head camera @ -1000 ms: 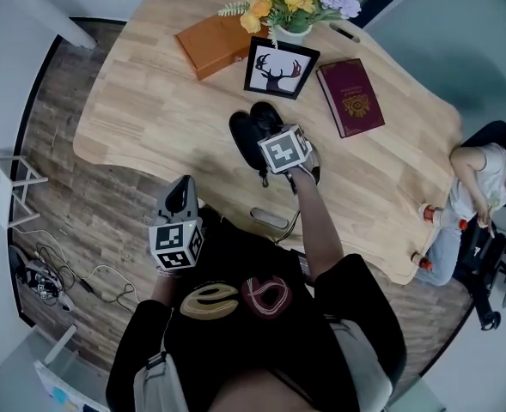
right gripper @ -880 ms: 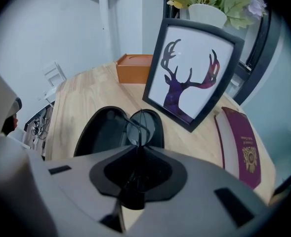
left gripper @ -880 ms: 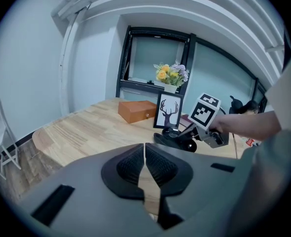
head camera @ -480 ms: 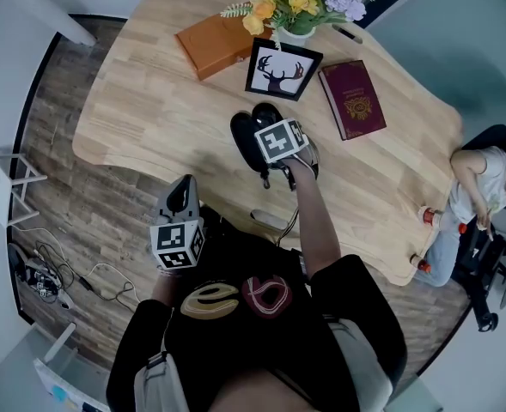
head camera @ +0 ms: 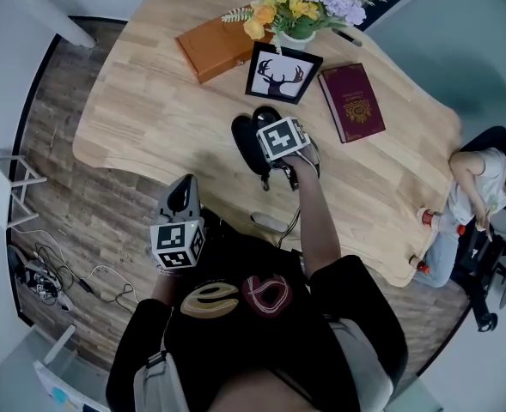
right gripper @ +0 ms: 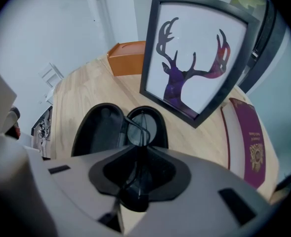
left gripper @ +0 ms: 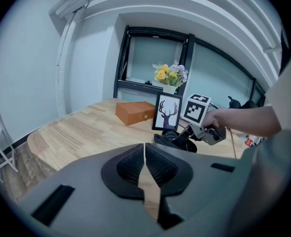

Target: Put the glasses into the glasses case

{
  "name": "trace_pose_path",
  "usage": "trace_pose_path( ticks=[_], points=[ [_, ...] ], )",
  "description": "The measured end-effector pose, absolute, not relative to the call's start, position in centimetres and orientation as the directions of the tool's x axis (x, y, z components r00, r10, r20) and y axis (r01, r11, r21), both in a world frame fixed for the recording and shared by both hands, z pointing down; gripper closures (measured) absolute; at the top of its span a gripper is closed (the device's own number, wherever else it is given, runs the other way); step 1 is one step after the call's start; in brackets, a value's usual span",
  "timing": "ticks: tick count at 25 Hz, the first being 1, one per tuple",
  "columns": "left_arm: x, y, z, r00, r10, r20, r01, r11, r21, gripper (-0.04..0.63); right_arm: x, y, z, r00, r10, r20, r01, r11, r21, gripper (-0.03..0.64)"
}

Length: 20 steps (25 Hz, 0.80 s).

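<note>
**Step in hand (my judgement):** lowering the glasses into the open case.

- Left claw [left gripper: 145, 158]: jaws nearly together, only a thin slit, nothing between them. It hangs off the near edge of the counter [head camera: 149, 110], well apart from the work. I would leave it parked. If the case starts to skid, it should come in from the left and press on the case's outer edge, not reach over the opening.
- Glasses case [right gripper: 97, 127]: black clamshell, lying open and flat with two hollows side by side. I cannot tell which half is the tray and which the lid. I should settle that before letting go.
- Right claw [right gripper: 137, 164]: narrow, clamped on the folded glasses [right gripper: 141, 128], pointing steeply down. To seat them, I would bring the frame's long axis in line with the hollow and lower until the lens end rests on the lining. Only then would I ease the jaws apart and lift straight up. Risk: a temple catches the rim, or the frame tips out toward the hinge.
- Deer picture frame [head camera: 280, 71]: it stands just beyond the case, so there is little room for swinging forward on withdrawal.

**Where the glasses lie:** pinched between the right claw's pads. One lens pokes out past the fingertips over the right-hand hollow, close to the ridge between the two halves. I cannot tell if the lens touches the lining.
</note>
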<state>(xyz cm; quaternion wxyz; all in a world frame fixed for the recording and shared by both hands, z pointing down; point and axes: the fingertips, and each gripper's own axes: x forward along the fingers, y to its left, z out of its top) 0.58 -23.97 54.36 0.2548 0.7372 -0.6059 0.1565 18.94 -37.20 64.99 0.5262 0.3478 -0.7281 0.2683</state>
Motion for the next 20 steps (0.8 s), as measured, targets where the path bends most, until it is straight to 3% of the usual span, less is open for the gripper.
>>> trace_pose_path(
  ticks=[2,11,20],
  points=[
    [0.6,-24.1,54.4,0.222,-0.814,0.537,-0.972,-0.141,0.188,0.572,18.6,-36.9,65.0,-0.222,-0.212,0.952,-0.780,0.624,-0.043,0.457],
    [0.3,-24.1,54.3,0.221,-0.819,0.530,-0.972,-0.142,0.186,0.572,18.1,-35.9,64.1,-0.229,-0.213,0.950,-0.774,0.631,-0.045,0.457],
    [0.3,-24.2,53.9,0.234,-0.826,0.514,-0.969,-0.152,0.197,0.572,17.9,-35.9,60.3,-0.363,-0.336,0.869,-0.793,0.601,-0.100,0.434]
  ],
)
